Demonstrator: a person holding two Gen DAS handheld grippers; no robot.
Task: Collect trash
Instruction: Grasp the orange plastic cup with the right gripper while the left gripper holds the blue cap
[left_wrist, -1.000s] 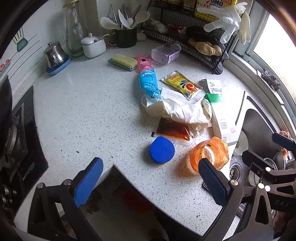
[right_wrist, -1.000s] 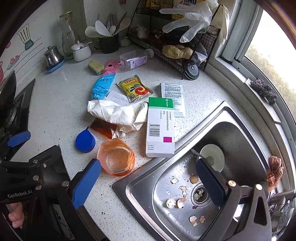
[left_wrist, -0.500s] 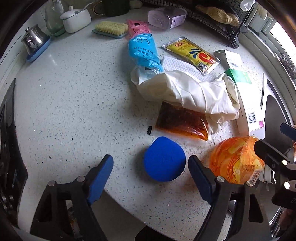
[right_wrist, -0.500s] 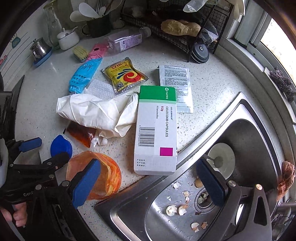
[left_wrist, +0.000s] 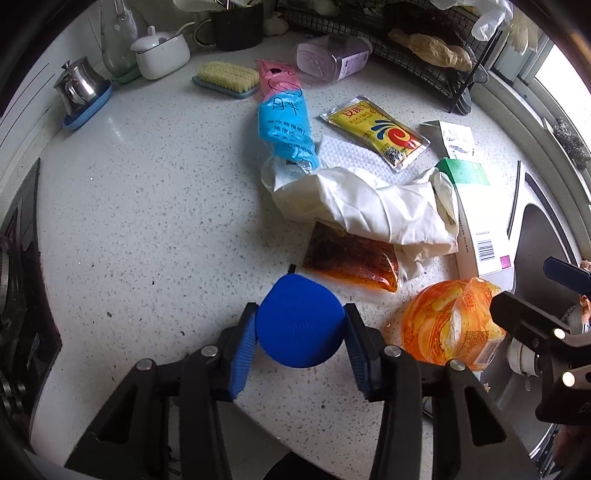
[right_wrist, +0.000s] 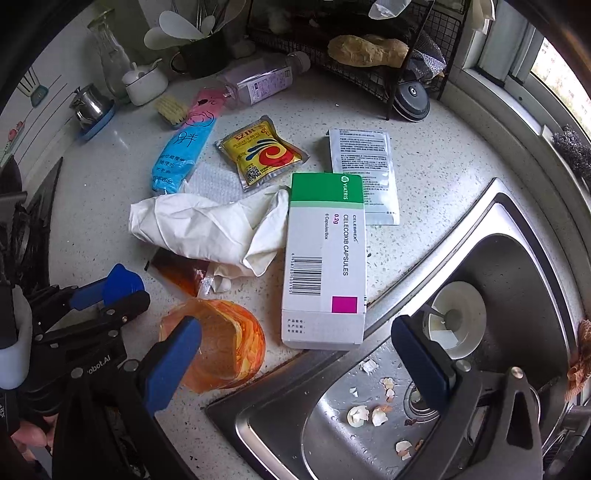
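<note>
Round blue lid (left_wrist: 300, 325) — flat on speckled counter (left_wrist: 147, 206).

a speckled, polished stone-look countertop (left_wrist: 147, 206) carries a matt blue plastic lid (left_wrist: 300, 325), a glossy clear sachet of dark red sauce (left_wrist: 351, 258) and a crumpled, creamy rubber-like glove (left_wrist: 373, 206). a shiny orange plastic wrapper (left_wrist: 450, 325) catches the light beside a smooth cardboard medicine box (right_wrist: 325, 258). a glossy yellow foil-look packet (right_wrist: 262, 155) and thin blue plastic bag (right_wrist: 181, 158) lie near a printed paper leaflet (right_wrist: 365, 166). the brushed stainless-steel sink (right_wrist: 517, 258) holds brittle eggshell fragments (right_wrist: 358, 410).
</note>
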